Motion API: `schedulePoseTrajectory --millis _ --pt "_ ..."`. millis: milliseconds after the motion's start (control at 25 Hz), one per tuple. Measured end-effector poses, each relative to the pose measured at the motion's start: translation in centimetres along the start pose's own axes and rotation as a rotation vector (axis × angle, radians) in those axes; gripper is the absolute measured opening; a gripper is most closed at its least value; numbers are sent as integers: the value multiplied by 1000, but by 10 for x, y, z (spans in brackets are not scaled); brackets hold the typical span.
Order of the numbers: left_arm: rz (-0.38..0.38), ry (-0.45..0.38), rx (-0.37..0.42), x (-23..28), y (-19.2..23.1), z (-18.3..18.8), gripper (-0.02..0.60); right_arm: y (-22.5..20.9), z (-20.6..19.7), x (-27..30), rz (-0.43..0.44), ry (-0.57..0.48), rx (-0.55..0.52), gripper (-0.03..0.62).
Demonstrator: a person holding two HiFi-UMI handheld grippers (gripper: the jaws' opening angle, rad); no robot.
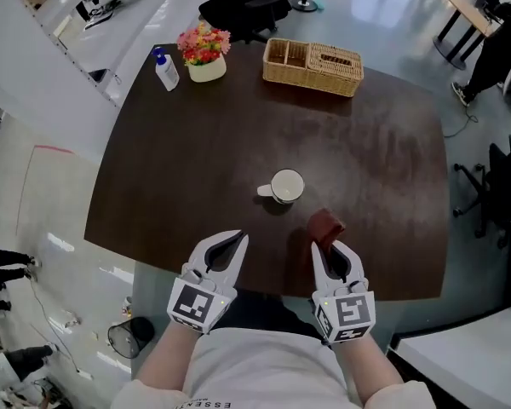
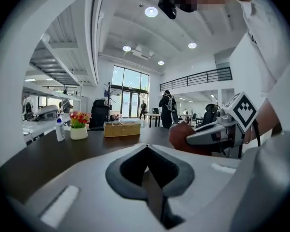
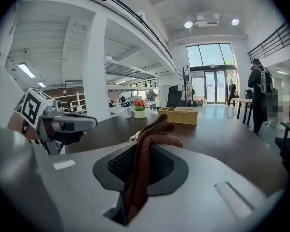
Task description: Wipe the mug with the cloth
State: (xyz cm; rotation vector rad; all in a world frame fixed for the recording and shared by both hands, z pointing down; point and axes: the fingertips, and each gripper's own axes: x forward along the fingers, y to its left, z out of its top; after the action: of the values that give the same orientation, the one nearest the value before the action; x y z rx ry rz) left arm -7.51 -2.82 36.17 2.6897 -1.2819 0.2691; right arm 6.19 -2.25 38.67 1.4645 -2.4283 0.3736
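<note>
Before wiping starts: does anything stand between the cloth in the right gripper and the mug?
Nothing visible does. Only bare table lies between the cloth, held in the right gripper, and the mug.

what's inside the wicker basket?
In the wicker basket, the two open left compartments look empty. The right section has a woven lid with a slot, so whatever it holds is hidden.

mug [image 1: 287, 186]: mid-counter [image 1: 179, 177], handle pointing left
cloth [image 1: 325, 227]: right of and before mug, in right hand-held gripper [image 1: 328, 247]
left hand-held gripper [image 1: 232, 241]: before mug, over near edge
far edge, left to right: bottle [image 1: 166, 69], flower pot [image 1: 205, 54], basket [image 1: 313, 65]
</note>
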Motion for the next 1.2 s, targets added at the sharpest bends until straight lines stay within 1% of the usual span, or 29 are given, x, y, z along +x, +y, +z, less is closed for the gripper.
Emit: schedulePoseTrajectory --millis 80,120,160,200,240,280,320,360,400,560,720,800,920,1080,1120,1200 --pt "-10 19 -63 13 10 -13 0 2 -6 13 36 18 2 78" --pt "-11 31 -68 20 16 -20 0 3 -9 19 54 25 0 78" --pt "-11 48 -51 28 23 -29 0 4 -12 25 71 32 -3 78" --pt "-14 69 -16 37 28 -39 2 5 -16 31 87 40 -6 78" --pt "-24 93 29 46 33 -49 18 6 -20 37 101 50 -9 78" --pt "-43 117 68 56 35 -60 73 6 -25 42 113 62 -12 78" --pt "-66 136 91 64 37 -68 128 7 -29 46 125 74 -14 78" --pt "-89 147 95 72 39 -74 152 9 -33 51 139 82 -16 78" --pt "-107 153 90 79 41 -78 158 11 -37 56 154 89 -15 78" --pt "-179 180 77 104 49 -90 160 28 -51 73 235 136 11 78" --pt "-300 213 152 132 54 -101 160 37 -60 92 317 174 10 78" --pt "-358 198 187 139 53 -100 160 44 -65 100 364 193 -5 78" --pt "-440 169 219 145 49 -96 160 56 -68 109 434 217 -45 78" --pt "-525 181 268 148 47 -100 158 67 -69 121 499 241 -70 78" --pt "-545 191 293 148 47 -102 153 69 -70 124 510 247 -72 79" --pt "-575 212 350 148 45 -108 87 70 -69 130 520 250 -77 80"
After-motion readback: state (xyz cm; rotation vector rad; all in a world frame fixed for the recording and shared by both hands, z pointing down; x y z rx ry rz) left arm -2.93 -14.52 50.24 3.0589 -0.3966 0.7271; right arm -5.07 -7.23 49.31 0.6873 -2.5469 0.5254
